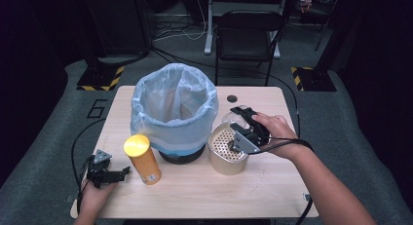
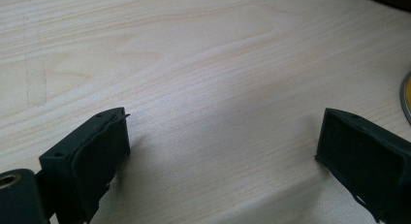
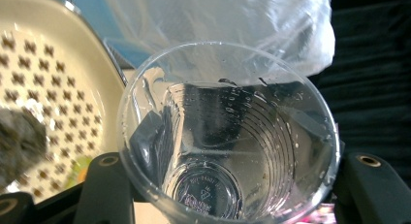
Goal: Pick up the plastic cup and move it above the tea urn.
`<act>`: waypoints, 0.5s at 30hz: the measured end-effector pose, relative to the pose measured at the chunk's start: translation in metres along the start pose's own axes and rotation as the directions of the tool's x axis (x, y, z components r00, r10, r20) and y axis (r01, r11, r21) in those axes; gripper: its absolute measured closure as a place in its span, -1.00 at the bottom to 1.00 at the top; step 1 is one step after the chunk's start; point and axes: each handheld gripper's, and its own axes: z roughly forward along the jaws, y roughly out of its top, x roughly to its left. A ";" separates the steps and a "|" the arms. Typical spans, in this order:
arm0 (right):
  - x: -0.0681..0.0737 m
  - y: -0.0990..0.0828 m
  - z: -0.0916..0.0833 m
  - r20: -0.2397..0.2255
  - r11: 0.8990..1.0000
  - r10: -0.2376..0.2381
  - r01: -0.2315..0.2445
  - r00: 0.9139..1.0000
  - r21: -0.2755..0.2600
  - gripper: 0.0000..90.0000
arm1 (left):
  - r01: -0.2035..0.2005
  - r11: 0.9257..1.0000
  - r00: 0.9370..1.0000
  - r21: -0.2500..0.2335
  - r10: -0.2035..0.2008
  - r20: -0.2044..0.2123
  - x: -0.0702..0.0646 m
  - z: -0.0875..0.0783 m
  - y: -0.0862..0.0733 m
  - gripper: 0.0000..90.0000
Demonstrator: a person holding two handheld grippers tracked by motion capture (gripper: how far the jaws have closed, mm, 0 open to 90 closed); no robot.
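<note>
Here, right claw [image 3: 232,185] around clear cup [image 3: 228,136].

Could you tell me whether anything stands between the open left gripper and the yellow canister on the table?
Nothing visible does: bare table separates the left gripper from the yellow canister, just beyond its open jaws.

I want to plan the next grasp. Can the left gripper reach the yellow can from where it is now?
Probably yes. The left gripper is open on the table, and the yellow can stands upright just beside its jaws, with bare wood between them.
</note>
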 end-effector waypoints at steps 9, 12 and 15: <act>-0.012 -0.013 0.000 -0.129 0.919 0.386 -0.392 0.914 -0.030 -0.13 | 0.000 1.000 1.000 0.005 0.000 0.000 0.000 0.000 0.000 -0.90; -0.016 -0.017 -0.001 -0.181 0.877 0.468 -0.479 0.865 -0.023 -0.13 | 0.002 1.000 1.000 0.001 -0.002 -0.001 0.000 0.000 0.000 -0.90; -0.020 -0.019 -0.002 -0.222 0.828 0.545 -0.561 0.809 -0.013 -0.14 | 0.002 1.000 1.000 0.001 -0.002 -0.001 0.000 0.000 0.000 -0.90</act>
